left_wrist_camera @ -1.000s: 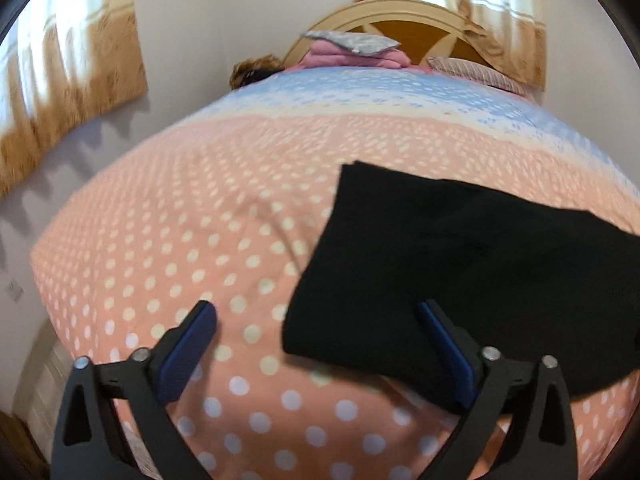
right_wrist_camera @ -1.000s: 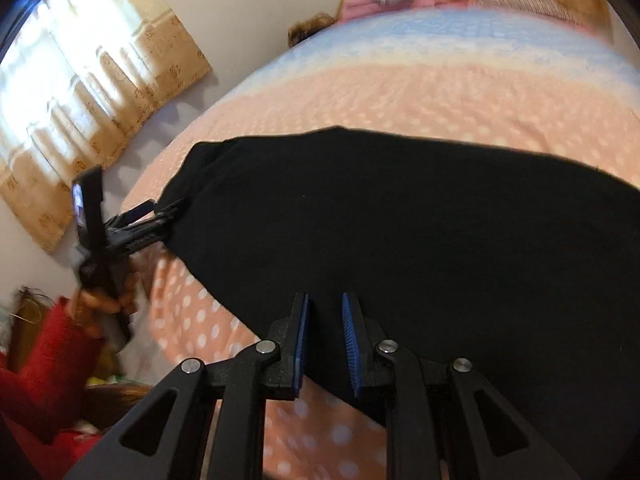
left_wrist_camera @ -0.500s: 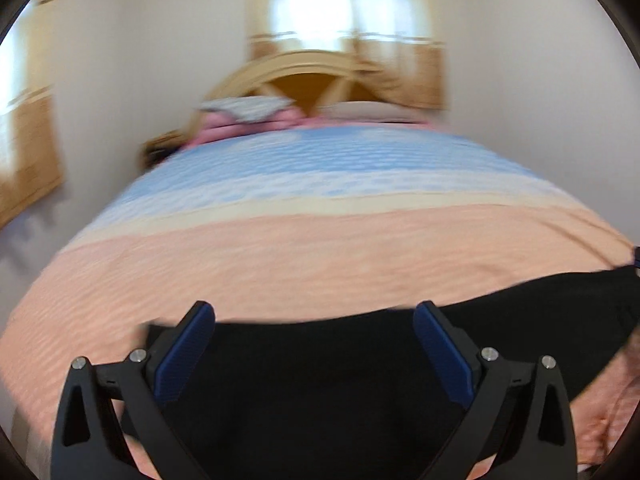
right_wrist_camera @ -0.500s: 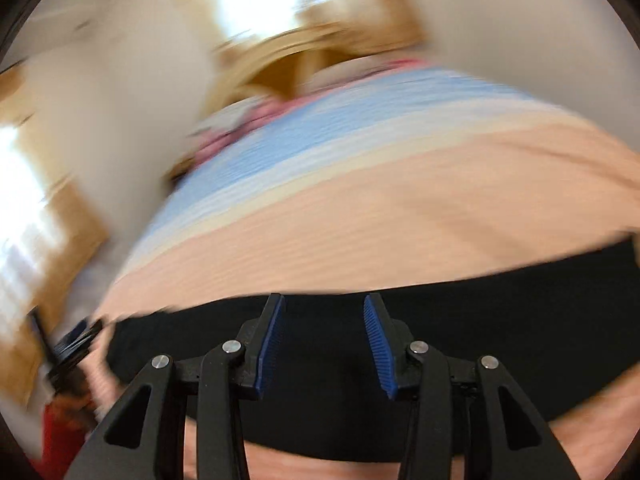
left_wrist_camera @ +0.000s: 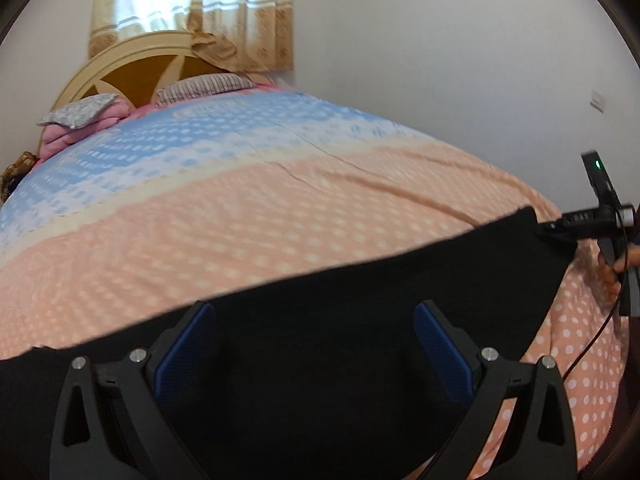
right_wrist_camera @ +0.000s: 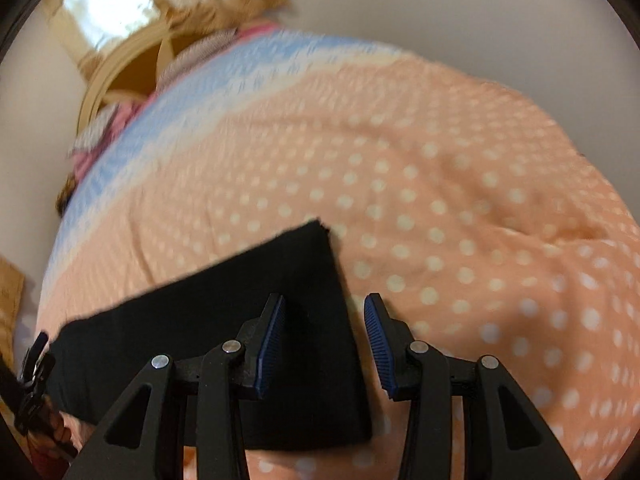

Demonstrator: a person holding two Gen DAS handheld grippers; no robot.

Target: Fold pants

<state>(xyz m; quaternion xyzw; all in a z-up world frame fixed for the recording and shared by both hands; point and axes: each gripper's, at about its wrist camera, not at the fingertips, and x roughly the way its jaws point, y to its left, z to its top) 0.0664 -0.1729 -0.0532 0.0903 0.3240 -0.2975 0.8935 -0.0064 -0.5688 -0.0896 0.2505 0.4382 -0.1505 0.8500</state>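
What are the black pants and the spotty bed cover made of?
The black pants look like soft matte knit cloth, lying limp and flat without shine. The bed cover looks like thin printed woven fabric, maybe cotton: it wrinkles in soft creases. Exact fibres cannot be told.

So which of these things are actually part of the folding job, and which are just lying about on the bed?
Part of the job:
- black pants, spread on the bedspread
- left gripper, open over the pants
- right gripper, open at the pants' end

Just lying about:
- polka-dot bedspread
- striped pillow
- pink folded bedding with a grey patterned pillow on top
- headboard
- curtains
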